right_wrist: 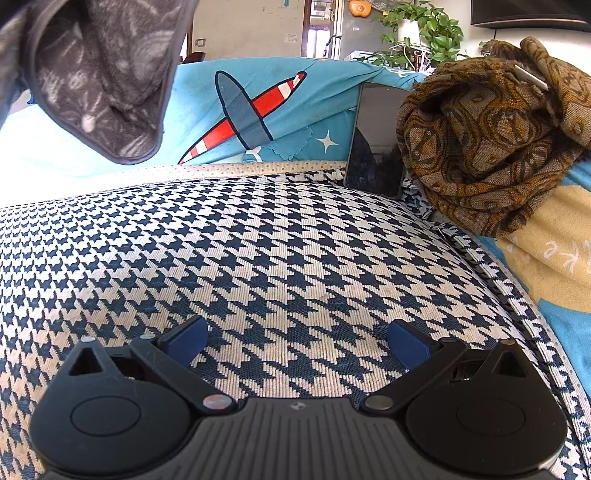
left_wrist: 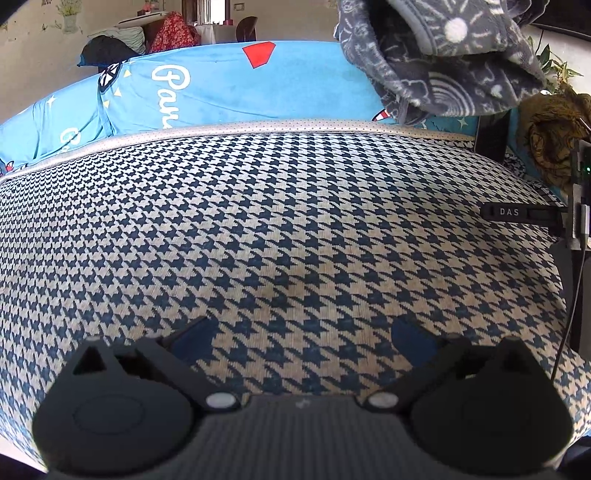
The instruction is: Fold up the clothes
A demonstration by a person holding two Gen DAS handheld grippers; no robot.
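Observation:
A dark grey fleece garment (left_wrist: 443,55) with a white line pattern hangs in the air above the back of the houndstooth cushion (left_wrist: 280,221). It fills the top right of the left wrist view. In the right wrist view the garment (right_wrist: 103,81) fills the top left, above the cushion (right_wrist: 258,251). What holds it up is out of view. My left gripper (left_wrist: 303,339) is open low over the near part of the cushion, with nothing between its blue pads (left_wrist: 192,339). My right gripper (right_wrist: 297,343) is also open and empty over the cushion.
A bright blue printed sheet (right_wrist: 280,122) covers the backrest behind the cushion. A dark phone (right_wrist: 376,147) leans against it, beside a crumpled brown patterned cloth (right_wrist: 491,140). A black part marked DAS (left_wrist: 517,213) pokes in at the right edge. A plant (right_wrist: 417,29) stands behind.

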